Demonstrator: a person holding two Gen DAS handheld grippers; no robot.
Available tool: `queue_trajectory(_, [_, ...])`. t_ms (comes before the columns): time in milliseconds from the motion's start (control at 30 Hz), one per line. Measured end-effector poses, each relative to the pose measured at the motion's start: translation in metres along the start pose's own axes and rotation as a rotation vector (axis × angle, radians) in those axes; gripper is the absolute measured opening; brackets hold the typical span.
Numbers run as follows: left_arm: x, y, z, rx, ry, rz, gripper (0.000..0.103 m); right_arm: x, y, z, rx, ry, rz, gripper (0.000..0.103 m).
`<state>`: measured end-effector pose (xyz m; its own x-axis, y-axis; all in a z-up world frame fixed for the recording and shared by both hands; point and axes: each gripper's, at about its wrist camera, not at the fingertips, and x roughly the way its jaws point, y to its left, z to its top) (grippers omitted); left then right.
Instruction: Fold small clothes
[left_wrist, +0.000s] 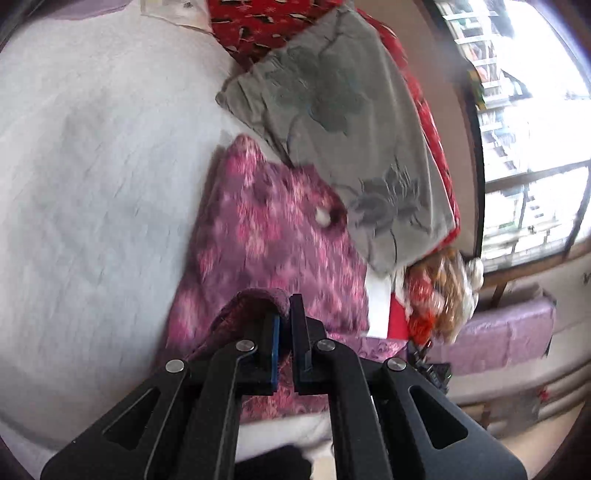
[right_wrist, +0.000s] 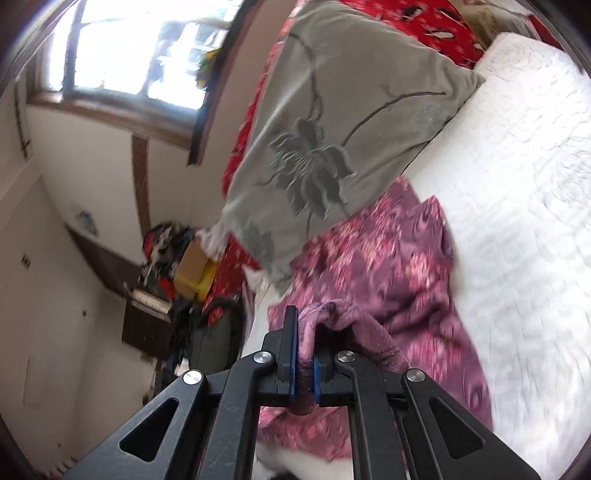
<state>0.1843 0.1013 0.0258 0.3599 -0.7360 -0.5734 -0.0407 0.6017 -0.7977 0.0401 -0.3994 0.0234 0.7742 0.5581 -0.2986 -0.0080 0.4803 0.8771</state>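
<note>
Bed covered in white quilted spread; surface wrinkled. Purple-pink floral garment lies near the bed's window-side edge, beside a grey flower-print pillow resting on red patterned fabric. Left tongs pinch a garment edge, pads pressed together. Right tongs likewise pinch a bunched fold. Window, cream walls, cluttered corner beyond.
</note>
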Motion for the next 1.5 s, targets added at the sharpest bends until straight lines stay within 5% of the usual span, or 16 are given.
queue_trajectory(433, [0.066, 0.021, 0.087, -0.170, 0.011, -0.017, 0.003, 0.085, -0.058, 0.067, 0.188, -0.072, -0.085, 0.009])
queue_trajectory(667, [0.064, 0.031, 0.100, -0.317, 0.017, -0.155, 0.004, 0.107, -0.084, 0.087, 0.361, -0.067, -0.125, 0.011])
queue_trajectory(733, [0.054, 0.032, 0.103, -0.330, -0.030, -0.162, 0.020, 0.103, -0.086, 0.089, 0.403, -0.096, -0.102, 0.016])
queue_trajectory(833, [0.034, 0.039, 0.107, -0.386, -0.107, -0.169, 0.047, 0.088, -0.094, 0.086, 0.516, -0.194, 0.005, 0.045])
queue_trajectory(933, [0.030, 0.024, 0.106, -0.237, -0.058, -0.043, 0.047, 0.066, -0.091, 0.088, 0.495, -0.272, -0.026, 0.053])
queue_trajectory(1133, [0.037, 0.004, 0.064, 0.168, 0.081, 0.126, 0.050, 0.063, -0.055, 0.082, 0.164, -0.088, -0.280, 0.053])
queue_trajectory(1333, [0.040, 0.017, 0.047, 0.303, 0.151, 0.192, 0.050, 0.083, -0.028, 0.069, -0.167, 0.062, -0.471, 0.053])
queue_trajectory(1500, [0.070, -0.006, 0.046, 0.435, 0.160, 0.296, 0.050, 0.105, -0.020, 0.062, -0.289, 0.147, -0.555, 0.053])
